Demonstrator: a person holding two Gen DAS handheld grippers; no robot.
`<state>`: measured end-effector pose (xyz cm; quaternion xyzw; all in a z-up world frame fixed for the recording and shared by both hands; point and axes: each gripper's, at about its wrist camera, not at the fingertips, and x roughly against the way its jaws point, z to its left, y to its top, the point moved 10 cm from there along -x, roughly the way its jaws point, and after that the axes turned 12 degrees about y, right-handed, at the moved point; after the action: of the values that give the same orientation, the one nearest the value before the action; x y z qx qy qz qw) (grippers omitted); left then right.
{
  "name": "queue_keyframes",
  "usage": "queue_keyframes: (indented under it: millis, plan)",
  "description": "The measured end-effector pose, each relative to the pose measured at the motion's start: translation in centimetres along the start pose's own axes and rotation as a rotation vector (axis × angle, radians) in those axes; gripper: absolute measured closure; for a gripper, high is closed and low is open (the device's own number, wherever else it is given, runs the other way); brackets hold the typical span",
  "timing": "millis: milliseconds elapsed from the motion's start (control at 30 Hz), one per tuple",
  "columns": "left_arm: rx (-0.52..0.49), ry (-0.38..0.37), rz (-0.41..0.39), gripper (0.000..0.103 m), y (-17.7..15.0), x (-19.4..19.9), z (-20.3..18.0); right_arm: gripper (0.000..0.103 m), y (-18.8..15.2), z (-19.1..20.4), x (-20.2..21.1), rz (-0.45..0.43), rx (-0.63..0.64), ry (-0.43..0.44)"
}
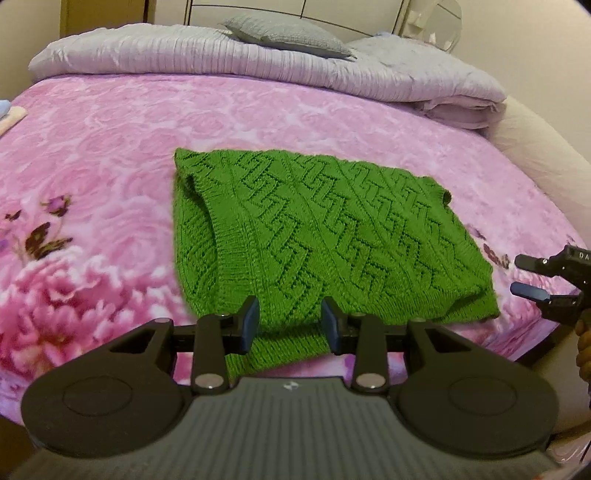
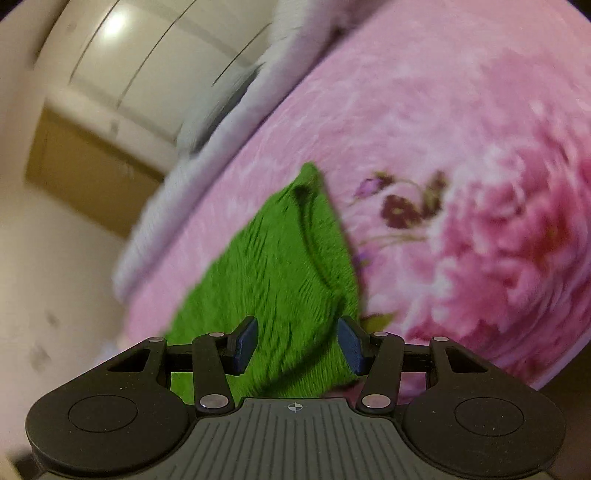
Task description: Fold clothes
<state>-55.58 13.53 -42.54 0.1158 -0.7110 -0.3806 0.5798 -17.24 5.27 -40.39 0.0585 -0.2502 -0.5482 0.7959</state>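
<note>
- Green knit sweater (image 1: 314, 236) lies folded flat on pink floral blanket (image 1: 110, 147), roughly mid-bed, near edge closest to cam; one near hem bit hangs toward L gripper.
- Left gripper (image 1: 290, 325): jaws apart, blue pads (image 1: 251, 325) on either side of the near hem; fabric sits between them but pads not pressing it.
- Right gripper (image 1: 532, 278) seen from L wrist cam at far right, just beside sweater's right corner, jaws apart, nothing between them. Bit of the person's hand (image 1: 583, 347) behind it at frame edge.
- R wrist view is tilted and motion-blurred: right gripper (image 2: 297, 345) wide apart, sweater (image 2: 280, 266) in front and partly between the fingers; can't tell if touching.
- Around: folded lilac quilt (image 1: 221, 55) along head of bed, grey pillow (image 1: 288, 33) on top of it, well apart from sweater.
- Pale folded item (image 1: 11, 114) at left frame edge on blanket, too cut off to ID.
- White headboard (image 1: 295, 7) behind pillow; beige wall (image 2: 55, 277) and brown cabinet (image 2: 92, 173) beside the bed in R view.
- Nothing lies on the sweater.
</note>
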Motion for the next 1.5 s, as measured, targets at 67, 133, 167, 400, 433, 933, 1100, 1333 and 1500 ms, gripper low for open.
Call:
queue_keyframes:
  millis: [67,133,167,400,433,933,1100,1333,1500]
  plan:
    - [0.004,-0.010,-0.001,0.072,0.2,-0.6,0.0,0.051,0.5,-1.1,-0.3,-0.005,-0.044,0.005]
    - [0.012,-0.023,0.001,0.072,0.4,-1.2,-0.1,0.051,0.8,-2.0,-0.8,0.003,-0.067,-0.005]
    - [0.016,-0.030,0.003,0.072,0.5,-1.5,-0.1,0.051,0.8,-2.4,-1.2,0.011,-0.075,-0.010]
    - [0.015,-0.026,0.022,0.073,0.4,-3.7,0.3,0.052,1.0,-4.2,-2.8,0.009,-0.123,-0.010]
    - [0.014,-0.026,0.026,0.074,0.3,-4.1,0.4,0.052,1.0,-4.2,-3.1,0.013,-0.130,0.003]
    - [0.010,-0.044,0.014,0.080,0.4,-4.8,0.4,0.064,0.5,-4.0,-6.1,0.062,-0.093,0.038]
    - [-0.011,-0.027,0.026,0.081,-0.2,-5.2,0.8,0.067,0.1,-4.1,-6.2,0.077,-0.099,0.032]
    - [-0.005,-0.033,0.016,0.081,-0.2,-5.2,0.9,0.081,0.1,-3.2,-7.3,0.110,0.002,-0.065]
    - [0.037,-0.060,0.023,0.081,-0.2,-4.9,1.4,0.085,-1.1,1.9,-9.2,0.207,0.546,-0.349]
